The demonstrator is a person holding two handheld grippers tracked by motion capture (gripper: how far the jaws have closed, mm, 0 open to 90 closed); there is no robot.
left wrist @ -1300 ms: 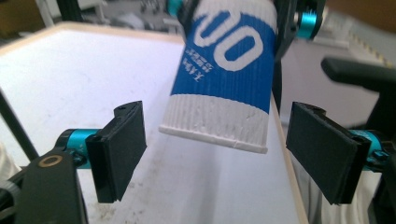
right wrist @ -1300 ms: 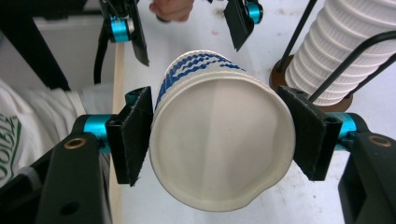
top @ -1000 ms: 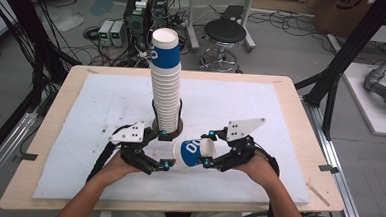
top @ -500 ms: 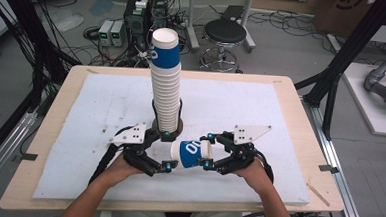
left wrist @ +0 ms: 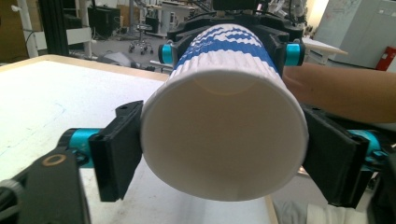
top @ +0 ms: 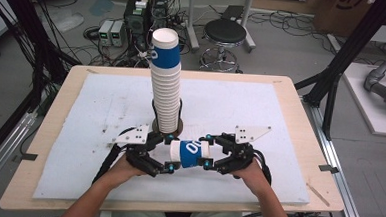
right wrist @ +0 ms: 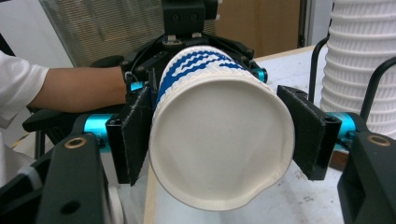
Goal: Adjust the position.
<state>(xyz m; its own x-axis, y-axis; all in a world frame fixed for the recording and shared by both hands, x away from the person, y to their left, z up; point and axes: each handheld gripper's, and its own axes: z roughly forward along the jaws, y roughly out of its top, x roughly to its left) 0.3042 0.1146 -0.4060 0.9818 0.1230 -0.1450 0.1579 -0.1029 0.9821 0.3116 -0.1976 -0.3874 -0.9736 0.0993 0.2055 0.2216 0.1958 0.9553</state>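
- One paper cup (top: 188, 153), blue and white, held on its side just above the table (top: 279, 143), right in front of the stack of cups (top: 165, 87).
- Pinched at both ends, probably so nested cups can be pulled apart; whether one cup or two, cannot tell.
- Right claw (top: 210, 150) narrow, clamped on the cup's rim end, rim dented under the pads (right wrist: 135, 135).
- Left claw (top: 167, 154) at the cup's other end, just been closing, pads (left wrist: 119, 154) now against the wall on both sides.
- Two claws, two hands, one tall stack standing upright in a black wire holder (top: 180, 110); too many cups to count.
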